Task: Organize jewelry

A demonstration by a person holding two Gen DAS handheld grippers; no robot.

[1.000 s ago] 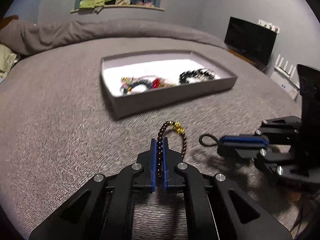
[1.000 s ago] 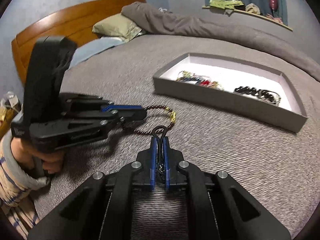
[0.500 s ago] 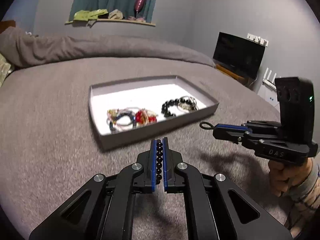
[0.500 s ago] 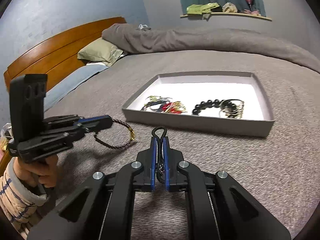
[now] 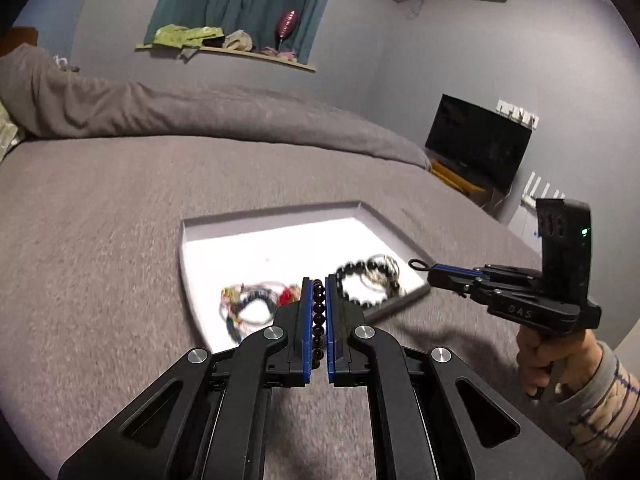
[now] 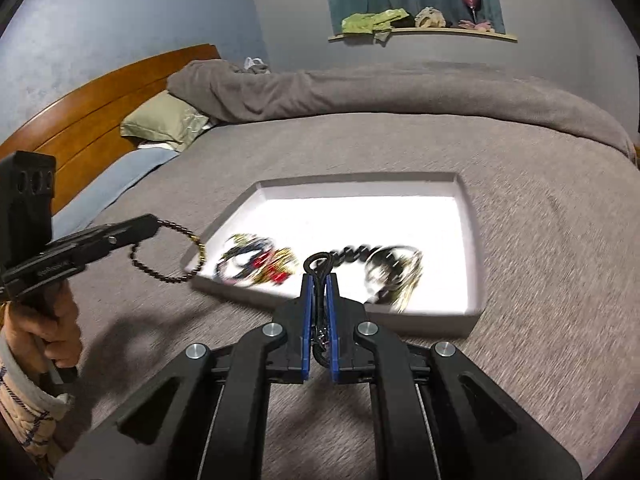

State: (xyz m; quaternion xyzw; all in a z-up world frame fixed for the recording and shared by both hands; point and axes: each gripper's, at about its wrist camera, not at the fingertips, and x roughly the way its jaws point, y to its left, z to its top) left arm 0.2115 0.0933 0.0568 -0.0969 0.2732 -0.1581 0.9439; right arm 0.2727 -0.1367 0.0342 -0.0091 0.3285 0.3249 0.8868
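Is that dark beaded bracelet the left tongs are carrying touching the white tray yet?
Apart. In the right wrist view, the dark brown beaded bracelet hangs in the air from the left tongs, short of the shallow white cardboard tray and above the grey bedspread.

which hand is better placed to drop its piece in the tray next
Probably right. The right gripper, shut on a black cord loop, points straight at the tray; the left gripper's beaded bracelet hangs outside the corner.
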